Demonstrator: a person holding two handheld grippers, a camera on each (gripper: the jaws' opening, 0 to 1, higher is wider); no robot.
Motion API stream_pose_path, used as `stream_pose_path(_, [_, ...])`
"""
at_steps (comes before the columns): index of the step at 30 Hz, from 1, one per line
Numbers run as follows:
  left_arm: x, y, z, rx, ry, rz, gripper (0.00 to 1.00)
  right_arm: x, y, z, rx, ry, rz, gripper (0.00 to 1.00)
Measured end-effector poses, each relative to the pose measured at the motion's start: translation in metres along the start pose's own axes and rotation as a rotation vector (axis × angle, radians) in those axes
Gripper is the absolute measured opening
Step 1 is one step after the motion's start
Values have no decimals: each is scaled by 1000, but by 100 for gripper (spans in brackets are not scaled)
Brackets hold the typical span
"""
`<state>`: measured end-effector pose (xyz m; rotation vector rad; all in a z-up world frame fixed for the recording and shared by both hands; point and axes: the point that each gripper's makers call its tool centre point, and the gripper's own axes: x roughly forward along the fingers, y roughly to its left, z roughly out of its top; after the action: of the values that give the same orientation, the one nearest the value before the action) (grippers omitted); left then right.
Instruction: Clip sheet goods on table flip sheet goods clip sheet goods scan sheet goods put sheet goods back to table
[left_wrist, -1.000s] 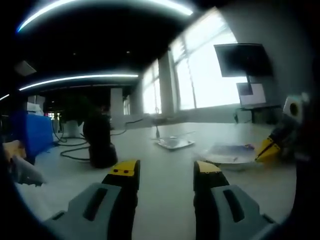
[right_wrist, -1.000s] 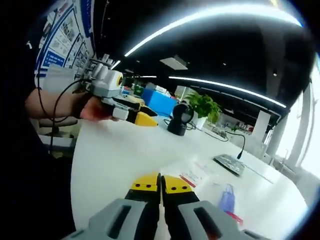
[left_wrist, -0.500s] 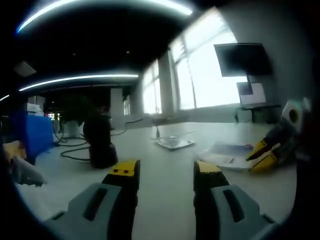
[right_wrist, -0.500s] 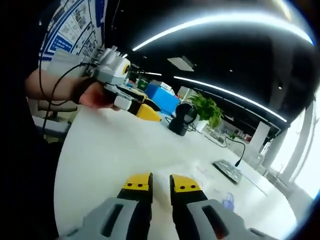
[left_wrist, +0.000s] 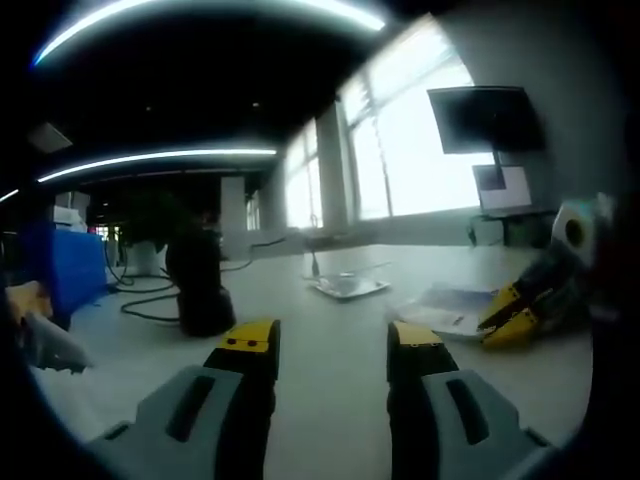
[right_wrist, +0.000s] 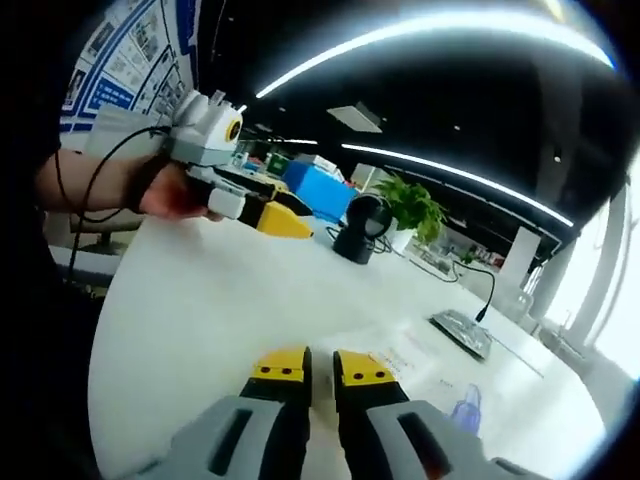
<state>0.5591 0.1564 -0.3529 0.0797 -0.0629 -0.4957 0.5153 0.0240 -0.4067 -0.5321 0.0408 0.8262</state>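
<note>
White tabletop (right_wrist: 200, 320) runs out ahead of both our grippers, under ceiling strip lights. Our right gripper (right_wrist: 320, 367) holds its jaws narrowly apart, gripping nothing, with the sheet goods (right_wrist: 440, 385) lying flat just beyond and right of its tips, we judge ready for clipping. Our left gripper (left_wrist: 330, 337) waits wide and empty, with the black scanner (left_wrist: 200, 285) beyond its left jaw.

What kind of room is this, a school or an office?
Probably an open office or lab. There is a long white table with a desk microphone on it, a screen on a stand by big windows, and posters on the wall.
</note>
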Motion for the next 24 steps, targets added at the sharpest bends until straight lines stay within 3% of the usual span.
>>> stream_pose_path(4, [0,0,0,0,-1,-1,35,-2,1,0,-13,4,-5,0])
stream_pose_path(13, [1,0,-1,-2,5,-3,35,-12,-11,13,76,-62,-42,0])
stream_pose_path(20, [2,-1,-3,3,18,1,35,-20,-29,27,299,-148,-59,0])
stream_pose_path(24, [0,2,0,-16,7,16,35,-28,-41,35,319,-184,-92,0])
